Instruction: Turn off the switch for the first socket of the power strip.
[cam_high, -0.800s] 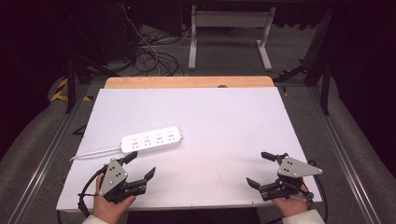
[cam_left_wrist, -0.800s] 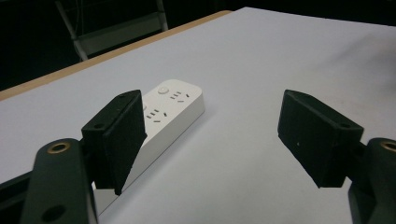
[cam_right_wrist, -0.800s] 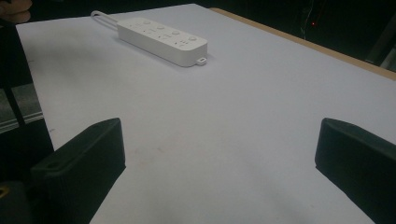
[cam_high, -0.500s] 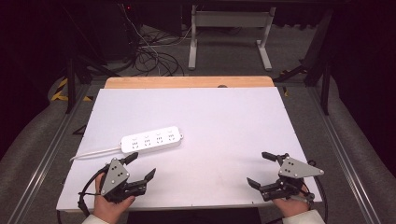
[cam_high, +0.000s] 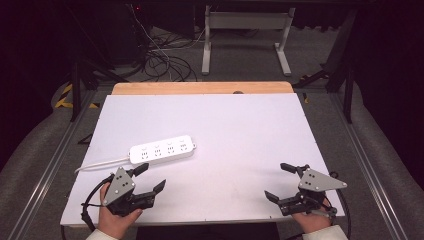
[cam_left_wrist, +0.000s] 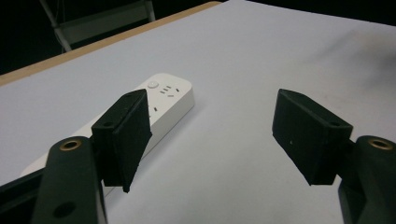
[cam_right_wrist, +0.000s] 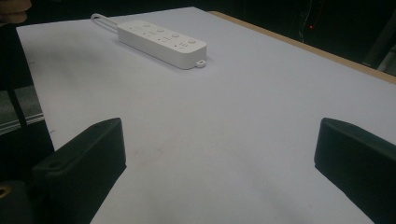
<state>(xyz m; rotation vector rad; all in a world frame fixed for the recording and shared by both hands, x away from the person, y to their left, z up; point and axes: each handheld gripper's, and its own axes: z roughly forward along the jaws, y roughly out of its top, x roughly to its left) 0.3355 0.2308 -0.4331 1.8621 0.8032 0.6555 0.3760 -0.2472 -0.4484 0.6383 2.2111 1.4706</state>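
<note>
Desk (cam_high: 240, 130): white top, bare over most of its area; a wood-coloured strip (cam_high: 200, 88) runs along the far edge, with a small dark mark (cam_high: 238, 92) on it.
Frame (cam_high: 245, 30): light metal, on two feet, on the floor beyond the desk.
Cables (cam_high: 160, 60): dark tangle on the floor, left of the frame.
Tape (cam_high: 64, 96): yellow-and-black striped, on the floor off the far left corner.
Rails (cam_high: 47, 170): grey, along both desk sides.
</note>
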